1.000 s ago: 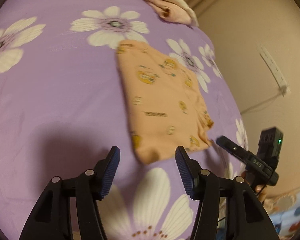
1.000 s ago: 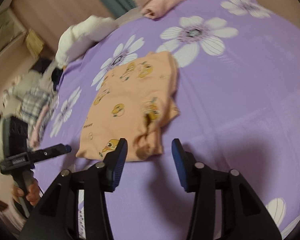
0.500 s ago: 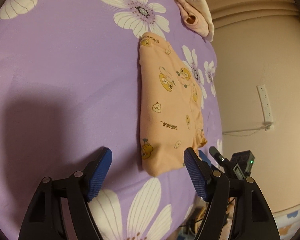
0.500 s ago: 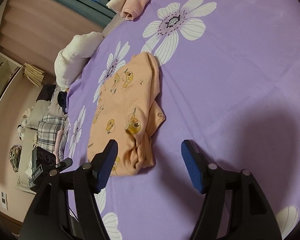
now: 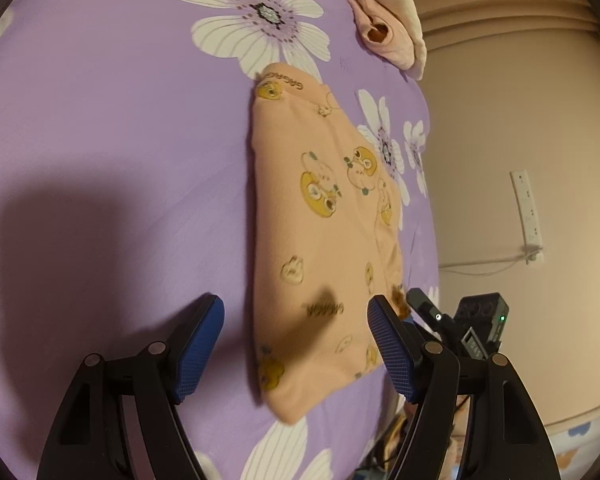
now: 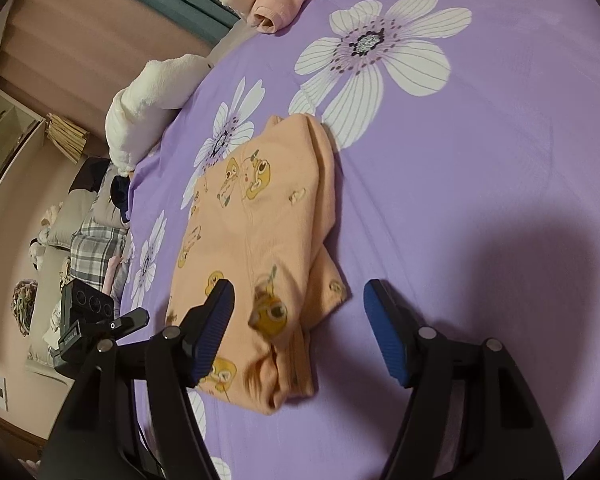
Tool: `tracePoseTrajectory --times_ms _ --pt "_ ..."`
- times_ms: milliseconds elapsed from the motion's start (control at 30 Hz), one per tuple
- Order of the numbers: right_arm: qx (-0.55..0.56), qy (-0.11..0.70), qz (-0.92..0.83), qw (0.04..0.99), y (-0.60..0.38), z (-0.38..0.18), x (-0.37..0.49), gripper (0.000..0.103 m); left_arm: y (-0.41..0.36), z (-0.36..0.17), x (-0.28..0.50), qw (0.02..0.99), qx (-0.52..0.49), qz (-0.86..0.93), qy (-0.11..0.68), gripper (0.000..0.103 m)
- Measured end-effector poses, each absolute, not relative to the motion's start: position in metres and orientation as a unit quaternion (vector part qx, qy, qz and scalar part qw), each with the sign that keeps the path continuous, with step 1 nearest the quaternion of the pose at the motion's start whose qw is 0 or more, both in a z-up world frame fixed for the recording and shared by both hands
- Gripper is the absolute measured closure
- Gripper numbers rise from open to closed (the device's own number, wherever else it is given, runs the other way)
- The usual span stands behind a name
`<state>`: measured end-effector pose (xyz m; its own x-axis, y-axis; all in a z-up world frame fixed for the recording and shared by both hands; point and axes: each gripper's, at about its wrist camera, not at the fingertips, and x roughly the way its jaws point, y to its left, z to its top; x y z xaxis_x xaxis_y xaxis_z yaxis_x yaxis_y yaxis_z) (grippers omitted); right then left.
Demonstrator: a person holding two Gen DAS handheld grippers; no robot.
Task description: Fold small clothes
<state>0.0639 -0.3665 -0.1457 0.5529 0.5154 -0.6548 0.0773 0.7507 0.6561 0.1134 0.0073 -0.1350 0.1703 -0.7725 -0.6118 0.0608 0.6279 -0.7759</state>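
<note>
Your left gripper (image 5: 296,344) hangs over the purple flowered bedsheet (image 5: 112,140) with its blue pads spread wide and pinching nothing. Its left pad (image 5: 198,348) sits above bare sheet, and its right pad (image 5: 390,346) stands over the right-hand edge of the peach garment (image 5: 320,248). The near end of that garment lies between the two pads, below them; whether either pad touches the cloth you cannot tell from this view.

The garment is folded into a long narrow shape printed with yellow cartoon animals, lying flat on the sheet and running away from you toward a big white flower. Beyond its far end a rolled pink cloth (image 5: 384,24) rests at the edge of the bed.

To the right, your right gripper (image 6: 300,320) is likewise spread apart and empty. Its left pad (image 6: 214,326) hovers over the garment (image 6: 256,240) near its close end, while its right pad (image 6: 384,332) is over plain purple bedsheet (image 6: 480,152) beside the cloth. On this side a second layer of the garment pokes out from under the top fold. A dark shadow falls on the sheet to the right of the gripper. In this view the other gripper shows at the far left, just off the bed edge.
</note>
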Motion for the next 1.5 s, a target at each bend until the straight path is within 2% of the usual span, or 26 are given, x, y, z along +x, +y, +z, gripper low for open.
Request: tracePoseTrajectory --times_ms 433,1000,1133,1200,1333,1500 --pt "0.335 0.458 0.177 0.804 -0.357 -0.154 0.094 0.036 -0.017 -0.137 0.137 0.696 -0.302 -0.313 0.571 0.030" --pt "0.330 0.455 0.189 0.805 -0.350 -0.166 0.121 0.065 -0.034 -0.139 0.157 0.699 -0.294 -0.320 0.568 0.030" --pt "0.325 0.456 0.184 0.808 -0.349 -0.165 0.123 0.068 -0.035 -0.139 0.157 0.702 -0.291 -0.311 0.570 0.030" --pt "0.317 0.457 0.179 0.812 -0.346 -0.163 0.123 0.070 -0.037 -0.137 0.156 0.708 -0.283 -0.306 0.571 0.035" --pt "0.294 0.457 0.171 0.822 -0.338 -0.158 0.122 0.077 -0.035 -0.137 0.155 0.719 -0.264 -0.282 0.578 0.056" --pt "0.255 0.448 0.162 0.842 -0.324 -0.147 0.120 0.083 -0.038 -0.136 0.152 0.732 -0.241 -0.264 0.580 0.064"
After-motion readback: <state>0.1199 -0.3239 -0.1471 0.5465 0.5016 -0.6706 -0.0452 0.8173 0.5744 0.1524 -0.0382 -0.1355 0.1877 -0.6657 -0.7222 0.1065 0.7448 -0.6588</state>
